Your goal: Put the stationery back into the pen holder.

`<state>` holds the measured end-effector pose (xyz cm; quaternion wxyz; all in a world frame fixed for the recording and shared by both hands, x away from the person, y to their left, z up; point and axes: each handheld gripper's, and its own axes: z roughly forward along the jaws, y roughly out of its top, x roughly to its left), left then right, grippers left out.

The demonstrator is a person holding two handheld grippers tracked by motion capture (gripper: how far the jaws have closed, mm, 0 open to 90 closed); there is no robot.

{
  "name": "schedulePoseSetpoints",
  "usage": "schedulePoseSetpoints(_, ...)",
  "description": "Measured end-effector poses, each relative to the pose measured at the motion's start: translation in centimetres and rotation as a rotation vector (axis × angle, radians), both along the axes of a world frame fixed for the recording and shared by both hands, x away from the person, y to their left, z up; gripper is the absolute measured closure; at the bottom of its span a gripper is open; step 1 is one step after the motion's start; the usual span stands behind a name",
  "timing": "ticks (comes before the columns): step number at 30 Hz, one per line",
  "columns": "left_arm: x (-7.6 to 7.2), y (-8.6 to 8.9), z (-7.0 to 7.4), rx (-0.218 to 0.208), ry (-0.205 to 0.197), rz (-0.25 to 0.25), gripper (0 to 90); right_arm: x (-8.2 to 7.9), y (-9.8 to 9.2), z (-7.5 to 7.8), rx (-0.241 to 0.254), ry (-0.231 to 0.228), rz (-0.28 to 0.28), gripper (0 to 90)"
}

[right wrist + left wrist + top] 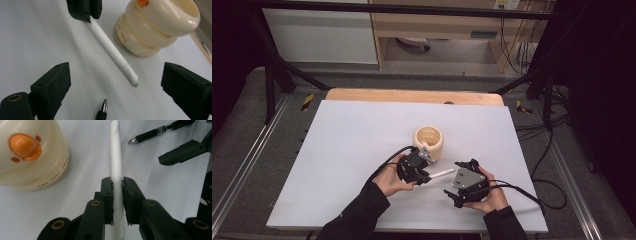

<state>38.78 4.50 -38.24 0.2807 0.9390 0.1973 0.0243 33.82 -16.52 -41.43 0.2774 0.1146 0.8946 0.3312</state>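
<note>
Presently, on the white table (342, 150), four items and two hand-held grippers.

Item 1: white pen (116, 157), slim and cylindrical, lying on the table surface near its middle. The left gripper (414, 167) has its jaws clamped on the barrel's rear portion; the free end points right toward the other gripper and ends in a pale green tip. In the right gripper view the pen runs diagonally, tip downward in the picture, its far end pinched between the other gripper's jaws.

Item 2: cream cup (428, 141), round, ribbed sides, open top, with an orange duck-bill motif and orange lettering near the base. Stands upright just beyond the left gripper, beside the white pen but apart from it.

Item 3: black pen (160, 130), silver tip, lying on the table near the right gripper, separate from the white pen.

Item 4: right gripper (466, 182), held in the person's right hand, near edge of table, right of the white pen. Jaws spread wide apart, holding nothing; the white pen's tip and the black pen's tip lie ahead of them.
</note>
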Motion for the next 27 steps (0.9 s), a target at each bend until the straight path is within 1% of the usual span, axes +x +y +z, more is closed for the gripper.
schedulePoseSetpoints(2, -0.1, 0.0, 0.1, -0.006, 0.005, 0.005, 78.9, 0.0, 0.4, 0.1, -0.023, -0.034, 0.024, 12.7)
schedulePoseSetpoints(5, -0.2, 0.0, 0.4, -0.004, 0.007, 0.002, 78.8, 0.0, 0.8, 0.3, -0.060, -0.087, 0.063, 17.4)
schedulePoseSetpoints(12, -0.4, 0.0, 1.0, -0.002, 0.013, 0.001, 78.9, -0.2, 1.7, 0.3, -0.137, -0.173, 0.159, 30.5)
schedulePoseSetpoints(13, -0.4, 0.0, 1.0, -0.004, 0.015, 0.003, 78.9, 0.0, 1.8, 0.4, -0.169, -0.203, 0.177, 32.1)
schedulePoseSetpoints(14, -0.5, -0.1, 1.1, -0.001, 0.017, 0.006, 78.9, -0.1, 1.8, 0.4, -0.186, -0.207, 0.193, 33.7)
schedulePoseSetpoints(15, -0.5, -0.1, 1.1, 0.000, 0.021, 0.006, 78.8, -0.1, 1.9, 0.3, -0.197, -0.223, 0.196, 35.2)
schedulePoseSetpoints(16, -0.5, -0.1, 1.1, -0.002, 0.023, 0.004, 78.8, -0.1, 2.0, 0.3, -0.215, -0.228, 0.211, 36.5)
schedulePoseSetpoints(17, -0.5, -0.2, 1.2, 0.000, 0.022, 0.004, 78.8, -0.1, 2.0, 0.3, -0.221, -0.239, 0.220, 38.2)
schedulePoseSetpoints(18, -0.6, -0.2, 1.3, 0.002, 0.023, 0.001, 78.8, -0.1, 2.1, 0.3, -0.236, -0.254, 0.233, 39.9)
schedulePoseSetpoints(20, -0.6, -0.3, 1.5, 0.001, 0.022, -0.001, 78.8, -0.1, 2.2, 0.1, -0.235, -0.281, 0.248, 43.0)
schedulePoseSetpoints(22, -0.7, -0.3, 1.6, -0.003, 0.020, -0.001, 78.9, -0.1, 2.2, 0.2, -0.249, -0.302, 0.270, 46.4)
schedulePoseSetpoints(27, -0.8, -0.6, 2.0, -0.004, 0.016, -0.009, 78.9, -0.1, 2.3, 0.2, -0.258, -0.333, 0.293, 56.3)
